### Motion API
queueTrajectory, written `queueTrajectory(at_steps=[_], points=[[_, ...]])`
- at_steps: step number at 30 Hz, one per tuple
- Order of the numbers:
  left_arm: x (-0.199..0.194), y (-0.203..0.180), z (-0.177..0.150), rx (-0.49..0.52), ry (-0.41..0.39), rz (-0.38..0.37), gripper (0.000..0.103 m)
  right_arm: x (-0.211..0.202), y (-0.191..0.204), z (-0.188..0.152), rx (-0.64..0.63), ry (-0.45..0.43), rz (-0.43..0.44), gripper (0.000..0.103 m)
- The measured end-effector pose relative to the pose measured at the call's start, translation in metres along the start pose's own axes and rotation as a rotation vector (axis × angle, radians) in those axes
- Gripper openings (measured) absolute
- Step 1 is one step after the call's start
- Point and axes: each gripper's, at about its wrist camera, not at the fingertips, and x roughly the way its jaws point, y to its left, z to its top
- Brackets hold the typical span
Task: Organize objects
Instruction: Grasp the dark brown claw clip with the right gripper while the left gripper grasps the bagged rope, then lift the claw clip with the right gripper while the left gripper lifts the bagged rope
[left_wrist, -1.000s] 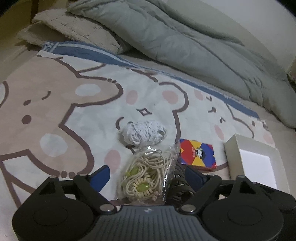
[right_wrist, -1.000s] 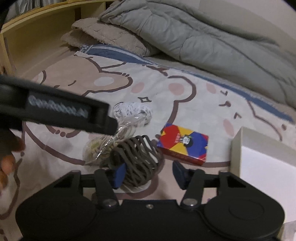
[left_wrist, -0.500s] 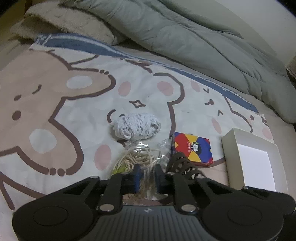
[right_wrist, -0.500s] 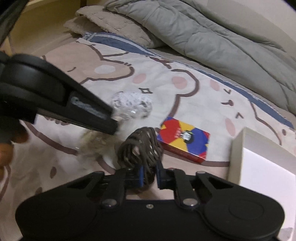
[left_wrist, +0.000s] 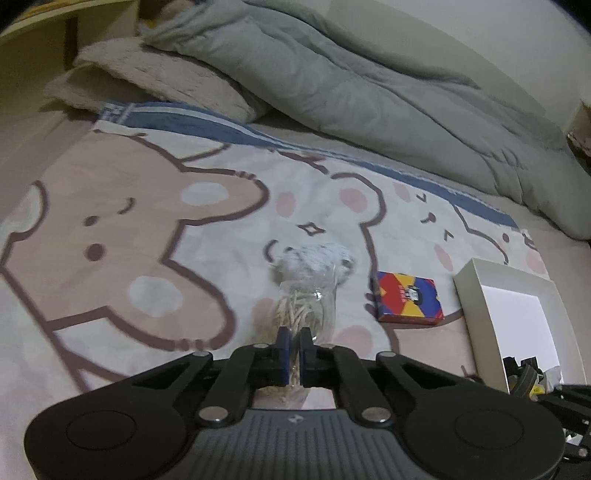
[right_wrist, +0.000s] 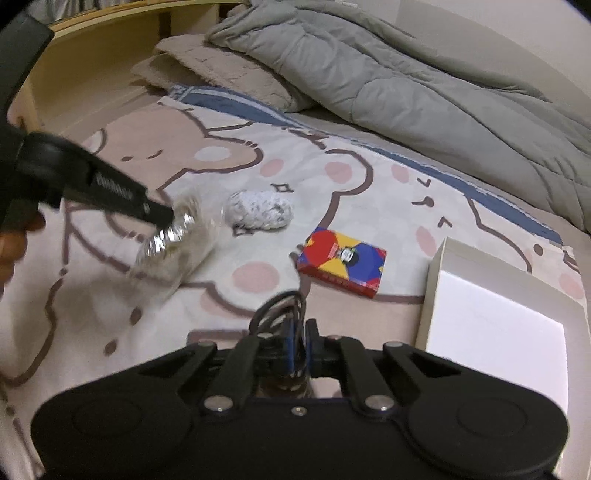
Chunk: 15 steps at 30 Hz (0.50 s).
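Since a second ago both tongs have closed from spread fingers onto their loads and lifted them off the bed. The clear bag of cream cord, which lay flat on the bear-print blanket just in front of the white bundle, now hangs pinched in the left tongs, clear of the fabric. Seen from the right wrist camera, the bag is blurred and tilted, its long axis running from about 1 o'clock at the pinched top to 7 o'clock at the free end. The dark coiled cord, which sat on the blanket beside the bag, is now clamped in the right tongs, its loops standing up toward 12 o'clock above the blue pads.

The grey duvet lies heaped across the far side of the bed, from 11 to 3 o'clock, with a beige pillow at its left end. The white box sits open at 3 o'clock in the right wrist view, near the colourful card pack, whose long axis runs roughly 10 to 4 o'clock. The white bundle rests at the centre of the blanket, apart from the pack and just beyond the lifted bag.
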Motion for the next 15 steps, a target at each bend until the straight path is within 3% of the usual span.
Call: queueTrajectory(at_steps=[4,9,12,15], points=[[-0.024,0.016,-0.004,0.029,-0.04,0.052,0.003,-0.015,0.0,-0.007,0.016,0.011,0.059,0.006],[-0.041,0.03,-0.008,0.035,-0.04,0.106,0.002,-0.031,0.001,-0.01,0.091,0.023,0.202,0.006],[-0.04,0.026,-0.011,0.052,-0.01,0.088,0.0,-0.033,0.001,-0.011,0.144,0.062,0.308,0.006],[-0.031,0.009,-0.017,0.1,0.035,0.045,0.001,-0.028,0.008,-0.014,0.112,0.097,0.292,0.006]])
